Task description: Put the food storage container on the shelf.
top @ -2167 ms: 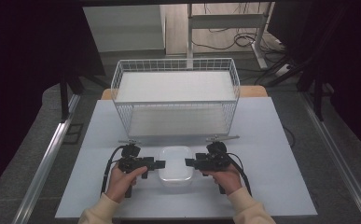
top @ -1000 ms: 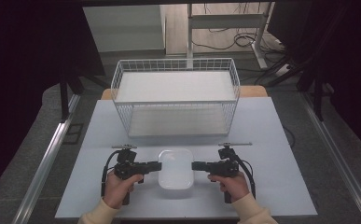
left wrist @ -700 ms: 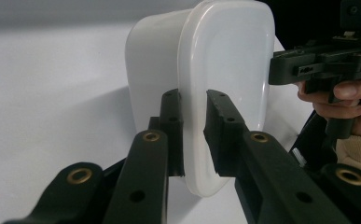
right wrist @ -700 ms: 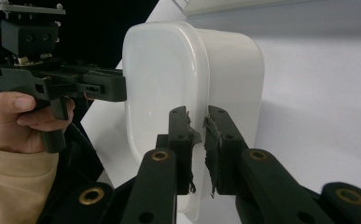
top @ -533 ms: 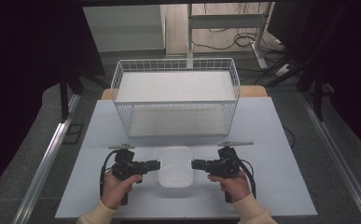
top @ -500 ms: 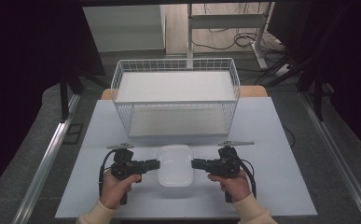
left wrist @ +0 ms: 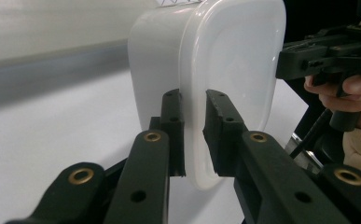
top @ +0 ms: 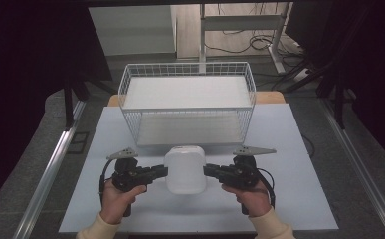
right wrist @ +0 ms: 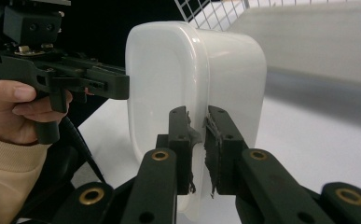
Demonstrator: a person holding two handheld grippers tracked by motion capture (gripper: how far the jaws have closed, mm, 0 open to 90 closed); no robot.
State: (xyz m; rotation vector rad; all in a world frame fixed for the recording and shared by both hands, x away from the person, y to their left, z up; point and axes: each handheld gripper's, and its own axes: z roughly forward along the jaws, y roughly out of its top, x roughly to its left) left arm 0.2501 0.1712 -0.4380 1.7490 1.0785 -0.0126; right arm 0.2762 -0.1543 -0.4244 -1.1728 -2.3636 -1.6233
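Observation:
A white translucent plastic container hangs above the table between both grippers, just in front of the wire basket. My left gripper is shut on the rim at its left side. My right gripper is shut on the rim at its right side. In the left gripper view the jaws pinch the container's thin lip, with the right gripper beyond it. In the right gripper view the jaws clamp the opposite lip of the container, and the left gripper shows behind.
A white wire basket stands on the table's far half, directly behind the container; it holds nothing. The pale table has bare surface to the left, right and front of the hands. Metal rails run along both table sides.
Both grippers have raised the container off the table, and it has moved slightly toward the basket. The grip on both rims is unchanged over the last second.

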